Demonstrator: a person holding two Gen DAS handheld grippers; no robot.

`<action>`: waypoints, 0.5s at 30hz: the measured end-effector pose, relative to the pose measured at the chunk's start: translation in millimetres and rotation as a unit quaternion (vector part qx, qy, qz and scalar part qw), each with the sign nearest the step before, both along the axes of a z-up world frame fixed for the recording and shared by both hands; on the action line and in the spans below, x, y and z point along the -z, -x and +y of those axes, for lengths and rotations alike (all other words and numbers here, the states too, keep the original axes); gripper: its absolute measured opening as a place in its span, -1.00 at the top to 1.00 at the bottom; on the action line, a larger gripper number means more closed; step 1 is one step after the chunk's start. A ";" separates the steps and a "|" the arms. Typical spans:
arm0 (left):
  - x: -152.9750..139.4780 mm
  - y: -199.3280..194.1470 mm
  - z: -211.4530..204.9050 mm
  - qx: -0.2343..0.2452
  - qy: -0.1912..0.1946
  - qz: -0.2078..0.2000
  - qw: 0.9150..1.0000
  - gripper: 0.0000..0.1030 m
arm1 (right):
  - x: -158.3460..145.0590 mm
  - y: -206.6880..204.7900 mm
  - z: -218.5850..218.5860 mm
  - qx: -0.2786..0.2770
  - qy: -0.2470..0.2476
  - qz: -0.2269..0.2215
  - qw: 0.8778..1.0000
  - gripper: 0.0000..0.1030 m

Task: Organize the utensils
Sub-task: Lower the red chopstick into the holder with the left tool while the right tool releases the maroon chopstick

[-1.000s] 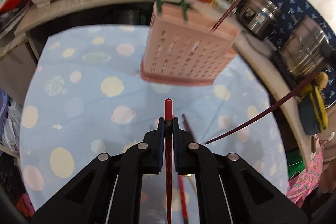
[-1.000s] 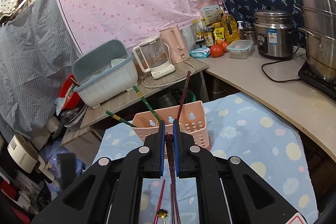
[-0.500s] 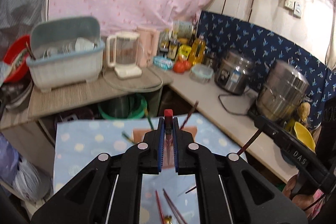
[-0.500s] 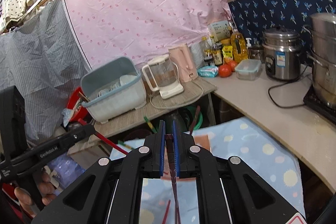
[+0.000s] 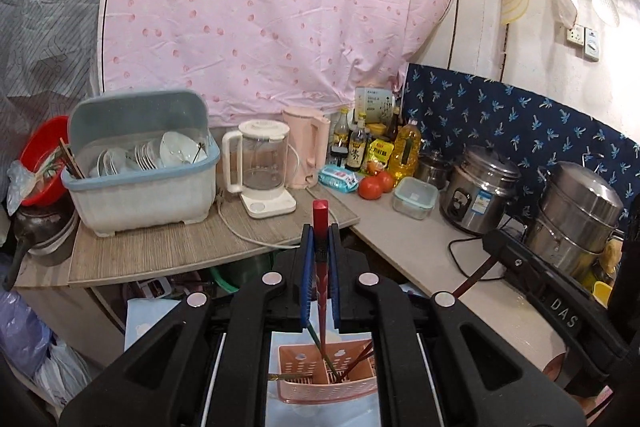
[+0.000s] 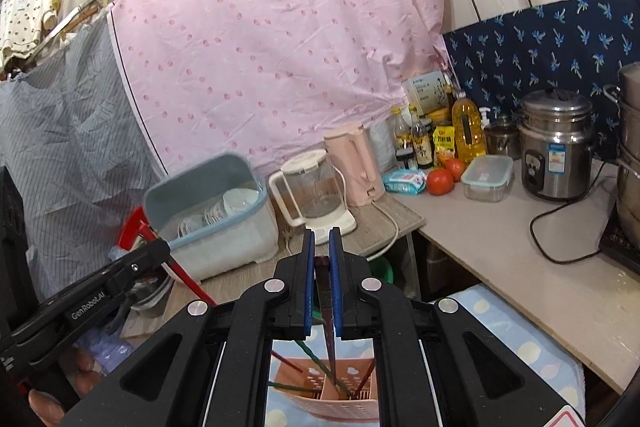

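Both grippers are sitting higher than a second ago, and the pink holder (image 5: pixel 326 373), which was filling the middle of the left view, is now showing only low between the black arms. Left gripper (image 5: pixel 320 247) is clamping a glossy red chopstick (image 5: pixel 320 223) whose blunt square end is poking past the blue pads, its tapered lower end pointing down toward the holder. Right gripper (image 6: pixel 321 251) is pinching a darker, maroon chopstick (image 6: pixel 322 267), its tip barely reaching the pad ends. The holder is perforated plastic with at least two compartments, resting on a pale blue spotted cloth (image 6: pixel 520 343) just below both grippers; its front and sides are being cut off by the gripper bodies. Inside it roughly four sticks, green and dark red, are leaning, though an exact count is hard to make out. On the far counter two tomatoes (image 5: pixel 376 185) are lying.
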State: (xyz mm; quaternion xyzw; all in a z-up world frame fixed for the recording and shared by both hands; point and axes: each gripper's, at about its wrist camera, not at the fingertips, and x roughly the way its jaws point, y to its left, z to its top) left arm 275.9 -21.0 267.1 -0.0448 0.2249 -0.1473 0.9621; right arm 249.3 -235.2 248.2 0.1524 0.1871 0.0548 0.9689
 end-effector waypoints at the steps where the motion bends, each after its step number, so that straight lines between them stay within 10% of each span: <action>1: 8.0 -3.9 0.3 -0.001 -0.002 0.007 1.000 0.87 | 8.1 -4.0 0.8 0.000 0.001 0.008 1.000 0.85; 7: 47.7 -17.7 2.5 -0.003 -0.005 0.045 0.999 0.85 | 54.1 -19.5 5.9 -0.001 0.007 0.058 0.998 0.84; 11: 55.9 -14.2 8.6 -0.017 0.001 0.046 0.999 0.24 | 63.5 -12.2 4.8 0.012 0.007 0.061 0.998 0.39; 15: 55.7 -5.3 13.3 -0.017 0.001 0.049 0.999 0.14 | 60.3 2.4 0.2 0.014 -0.001 0.057 0.998 0.38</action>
